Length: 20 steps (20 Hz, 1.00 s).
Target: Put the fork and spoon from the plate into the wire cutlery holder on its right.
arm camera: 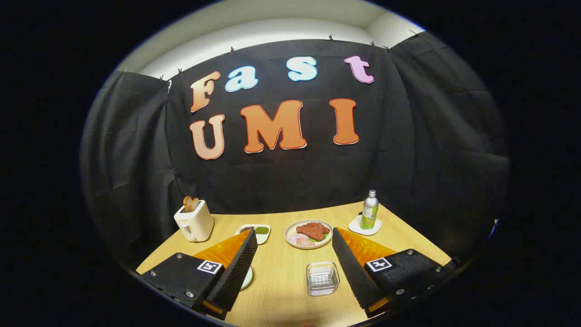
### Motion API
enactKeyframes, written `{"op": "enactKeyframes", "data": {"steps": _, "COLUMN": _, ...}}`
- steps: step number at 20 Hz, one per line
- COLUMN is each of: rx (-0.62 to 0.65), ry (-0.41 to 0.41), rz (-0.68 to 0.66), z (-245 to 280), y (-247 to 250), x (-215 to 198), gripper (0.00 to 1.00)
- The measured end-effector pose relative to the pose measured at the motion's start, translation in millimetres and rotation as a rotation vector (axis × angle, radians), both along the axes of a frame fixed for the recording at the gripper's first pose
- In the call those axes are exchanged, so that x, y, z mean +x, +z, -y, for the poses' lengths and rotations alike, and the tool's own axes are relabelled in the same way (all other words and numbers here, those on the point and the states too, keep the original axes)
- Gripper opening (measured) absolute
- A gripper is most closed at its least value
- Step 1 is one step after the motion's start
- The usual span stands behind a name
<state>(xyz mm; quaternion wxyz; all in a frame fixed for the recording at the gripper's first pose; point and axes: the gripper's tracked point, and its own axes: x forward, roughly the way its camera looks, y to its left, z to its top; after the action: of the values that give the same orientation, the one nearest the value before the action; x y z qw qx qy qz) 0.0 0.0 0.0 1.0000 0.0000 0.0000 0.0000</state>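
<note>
My gripper point(294, 236) hangs above the wooden table point(281, 290), wide open, with nothing between its fingers. The wire cutlery holder point(322, 278) stands on the table between the fingers, close to the right finger point(352, 268), and looks empty. A sliver of a pale plate point(247, 278) peeks out from behind the left finger point(238, 268); that finger hides most of it. I cannot make out a fork or a spoon.
Beyond the fingers lie a round plate of meat and sliced food point(308, 233), a small rectangular dish with green and dark food point(255, 230), a toaster with toast point(194, 220) at the far left, and a bottle on a white coaster point(369, 211) at the far right.
</note>
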Motion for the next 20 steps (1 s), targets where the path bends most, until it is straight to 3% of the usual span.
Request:
{"op": "enactKeyframes", "data": {"steps": 5, "rx": -0.009, "ry": 0.015, "rz": -0.004, "z": -21.8, "y": -0.6, "x": 7.3, "gripper": 0.99}}
{"op": "enactKeyframes", "data": {"steps": 9, "rx": 0.014, "ry": 0.074, "rz": 0.005, "z": -41.6, "y": 3.1, "x": 3.4, "gripper": 0.99}}
{"op": "enactKeyframes", "data": {"steps": 20, "rx": 0.004, "ry": 0.069, "rz": -0.085, "z": -49.0, "y": -17.0, "x": -11.6, "gripper": 0.99}}
